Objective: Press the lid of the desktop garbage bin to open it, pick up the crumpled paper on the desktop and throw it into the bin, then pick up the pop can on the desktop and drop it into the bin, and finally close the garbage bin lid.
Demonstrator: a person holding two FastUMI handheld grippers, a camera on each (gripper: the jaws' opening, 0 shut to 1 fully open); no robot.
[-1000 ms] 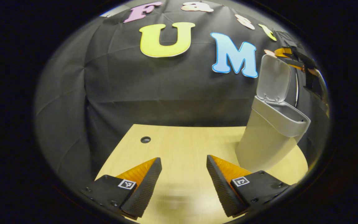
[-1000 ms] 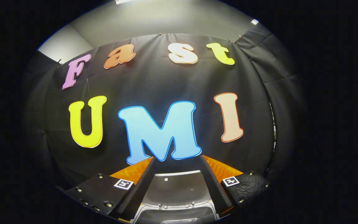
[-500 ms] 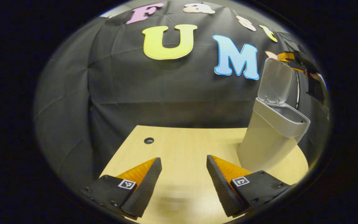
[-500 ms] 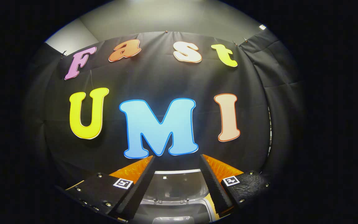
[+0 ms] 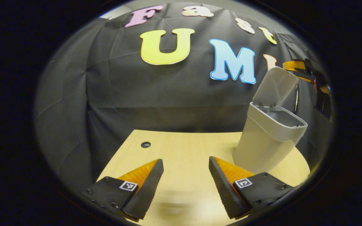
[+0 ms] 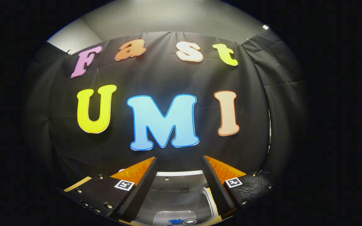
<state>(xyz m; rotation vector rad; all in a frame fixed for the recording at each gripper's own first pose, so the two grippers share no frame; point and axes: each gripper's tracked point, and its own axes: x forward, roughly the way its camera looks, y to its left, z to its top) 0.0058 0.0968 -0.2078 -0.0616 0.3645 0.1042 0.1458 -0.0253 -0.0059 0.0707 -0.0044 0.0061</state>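
Observation:
The pale grey desktop bin (image 5: 262, 147) stands at the right of the wooden table (image 5: 184, 147). Its lid (image 5: 275, 88) is up on its hinge and tilts forward over the opening. My right gripper (image 5: 303, 67) hangs just behind the lid's top edge. In the right gripper view, my right gripper (image 6: 179, 158) is open, and the lid (image 6: 174, 179) lies between and below its fingers. Under the lid, the bin's inside (image 6: 174, 204) holds something blue with a round metal top (image 6: 184, 222). My left gripper (image 5: 185, 160) is open over the table, left of the bin, holding nothing.
A small round cable hole (image 5: 145, 144) sits near the table's far left. The booth's black cloth wall (image 5: 168, 94) hangs close behind the table and the bin. A hand (image 5: 322, 89) holding the right gripper shows at the far right edge.
The lid has tipped from nearly upright to leaning forward over the opening. The right gripper has moved down and forward behind it. The left gripper has stayed open over the table.

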